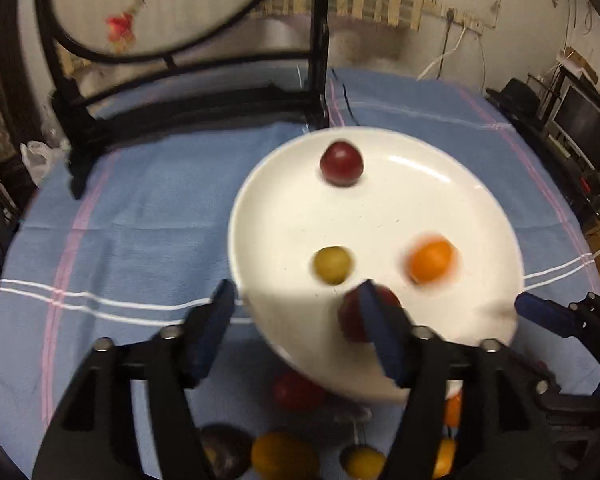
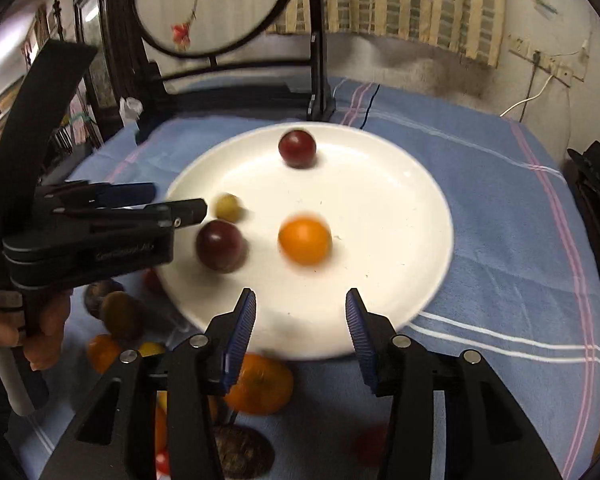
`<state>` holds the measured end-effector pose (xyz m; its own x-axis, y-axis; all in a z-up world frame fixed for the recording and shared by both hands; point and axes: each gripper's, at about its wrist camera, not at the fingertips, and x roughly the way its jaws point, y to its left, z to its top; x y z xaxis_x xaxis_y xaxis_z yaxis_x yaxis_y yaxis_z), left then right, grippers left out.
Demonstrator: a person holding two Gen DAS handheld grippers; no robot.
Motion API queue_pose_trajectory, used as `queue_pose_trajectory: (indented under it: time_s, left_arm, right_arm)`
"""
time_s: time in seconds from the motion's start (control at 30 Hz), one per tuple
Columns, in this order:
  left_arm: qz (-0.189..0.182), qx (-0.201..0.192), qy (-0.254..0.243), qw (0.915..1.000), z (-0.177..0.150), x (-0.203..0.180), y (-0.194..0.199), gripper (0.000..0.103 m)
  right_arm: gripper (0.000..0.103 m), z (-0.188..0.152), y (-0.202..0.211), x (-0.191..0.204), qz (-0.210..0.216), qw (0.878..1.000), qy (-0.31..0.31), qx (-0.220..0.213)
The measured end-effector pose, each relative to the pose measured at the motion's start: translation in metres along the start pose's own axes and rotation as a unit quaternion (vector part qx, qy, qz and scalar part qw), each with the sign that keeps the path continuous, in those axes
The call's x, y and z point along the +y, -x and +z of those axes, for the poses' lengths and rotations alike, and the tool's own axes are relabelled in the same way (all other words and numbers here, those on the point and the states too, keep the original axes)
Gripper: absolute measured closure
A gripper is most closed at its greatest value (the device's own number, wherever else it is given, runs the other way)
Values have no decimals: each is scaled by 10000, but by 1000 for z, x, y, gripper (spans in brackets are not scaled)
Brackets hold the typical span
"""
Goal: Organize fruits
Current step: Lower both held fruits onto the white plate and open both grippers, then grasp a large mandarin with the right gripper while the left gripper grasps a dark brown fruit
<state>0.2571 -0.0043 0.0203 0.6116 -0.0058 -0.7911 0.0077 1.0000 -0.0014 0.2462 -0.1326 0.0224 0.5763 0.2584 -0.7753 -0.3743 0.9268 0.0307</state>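
A white plate (image 1: 420, 208) (image 2: 380, 208) on the blue cloth holds a red plum (image 1: 341, 163) (image 2: 297, 148), a small yellow fruit (image 1: 332, 265) (image 2: 228, 207), an orange (image 1: 431, 261) (image 2: 305, 241) and a dark red plum (image 1: 350, 316) (image 2: 220, 245). My left gripper (image 1: 296, 312) (image 2: 172, 204) is open over the plate's near-left rim, its right finger in front of the dark plum. My right gripper (image 2: 300, 320) is open and empty at the plate's near edge; its blue fingertip (image 1: 540, 314) shows at right.
Loose fruit lies on the cloth near me: a red plum (image 1: 298, 392), oranges (image 2: 260, 384), yellow fruits (image 1: 364, 462) and dark ones (image 2: 242, 452). A black-framed round embroidered screen (image 2: 212, 4) stands at the table's back. The scene is motion-blurred.
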Motion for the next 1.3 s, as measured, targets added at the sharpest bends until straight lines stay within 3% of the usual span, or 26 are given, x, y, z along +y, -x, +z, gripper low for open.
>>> queue_pose_trajectory:
  time_s: [0.17, 0.3, 0.53, 0.67, 0.9, 0.93, 1.3]
  left_arm:
    - [-118, -351, -101, 9993, -29, 3, 56, 24]
    - [-198, -455, 18, 9988, -70, 12, 86, 20]
    - [-353, -133, 285, 9989, -145, 28, 96, 19]
    - [-440, 135, 509, 9976, -176, 39, 90, 19]
    - [-373, 278, 570, 9973, -186, 47, 82, 19]
    - [-372, 271, 571, 9973, -185, 48, 82, 19]
    - [-63, 253, 389, 9989, -164, 59, 71, 19]
  right_arm:
    - [48, -34, 53, 1, -37, 9995, 54, -303]
    - [47, -72, 76, 0, -39, 9997, -8, -232]
    - [46, -139, 75, 1, 10, 9991, -326, 285]
    - [45, -147, 65, 4, 28, 9978, -459, 483]
    - [45, -128, 46, 14, -150, 9980, -346, 507]
    - [54, -126, 43, 15, -195, 9980, -329, 513]
    - [57, -133, 60, 7, 58, 9982, -551, 238]
